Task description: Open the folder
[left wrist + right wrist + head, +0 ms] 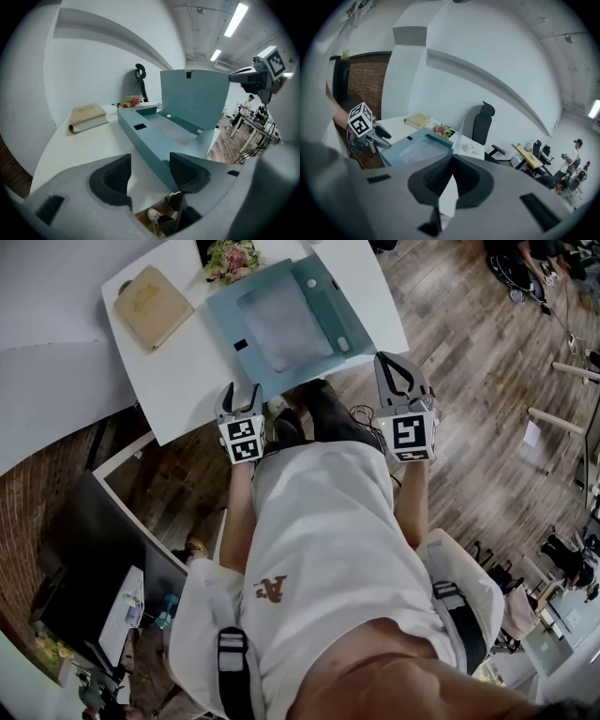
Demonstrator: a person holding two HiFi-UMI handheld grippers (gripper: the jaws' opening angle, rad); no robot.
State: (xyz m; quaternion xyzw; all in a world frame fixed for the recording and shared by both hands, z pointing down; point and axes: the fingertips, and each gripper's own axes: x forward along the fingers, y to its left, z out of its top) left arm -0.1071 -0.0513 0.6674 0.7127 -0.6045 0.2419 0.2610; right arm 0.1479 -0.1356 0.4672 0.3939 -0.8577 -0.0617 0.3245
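Note:
A teal box folder (281, 329) lies on the white table (178, 381) with its lid (194, 98) raised upright, showing the pale inside (417, 149). My left gripper (241, 390) hangs at the table's near edge, just short of the folder's front corner (154, 154). Its jaws are open with nothing held, and only the table edge shows between them (150, 173). My right gripper (392, 358) is off the table's right corner, near the folder's right side. Its jaws (451, 161) are shut with nothing in them.
A tan book (153, 306) lies at the table's left and a bunch of flowers (232, 259) behind the folder. A small white roll (468, 148) sits beyond the lid. A black office chair (483, 124) stands behind the table. The floor is wood, and people sit at far desks (248, 110).

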